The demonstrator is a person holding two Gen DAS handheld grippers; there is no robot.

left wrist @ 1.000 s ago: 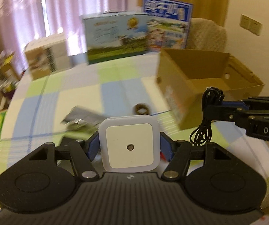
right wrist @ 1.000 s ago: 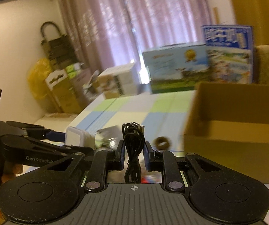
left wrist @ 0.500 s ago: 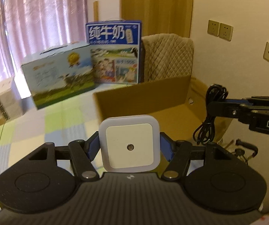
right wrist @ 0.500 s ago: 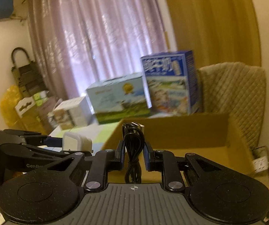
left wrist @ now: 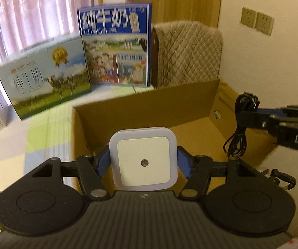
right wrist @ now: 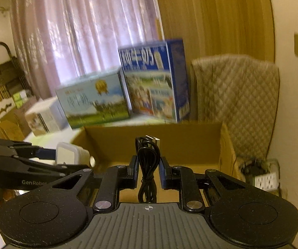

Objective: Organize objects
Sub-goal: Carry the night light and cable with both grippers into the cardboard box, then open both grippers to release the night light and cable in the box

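At frame centre the left claw [left wrist: 143,161] is clamped on a square white plastic night light [left wrist: 143,159], held over the open brown cardboard box [left wrist: 149,105], likely for dropping in. The right claw [right wrist: 148,171] pinches a coiled black USB cable [right wrist: 148,166] above the same box.

A matt brown cardboard box [left wrist: 149,108] fills mid-frame. A smooth white plastic night light [left wrist: 143,159] sits low centre. Glossy black cable [right wrist: 148,166] is coiled. Quilted beige cloth [left wrist: 187,51] drapes upper right; printed cartons [left wrist: 115,47] look glossy.
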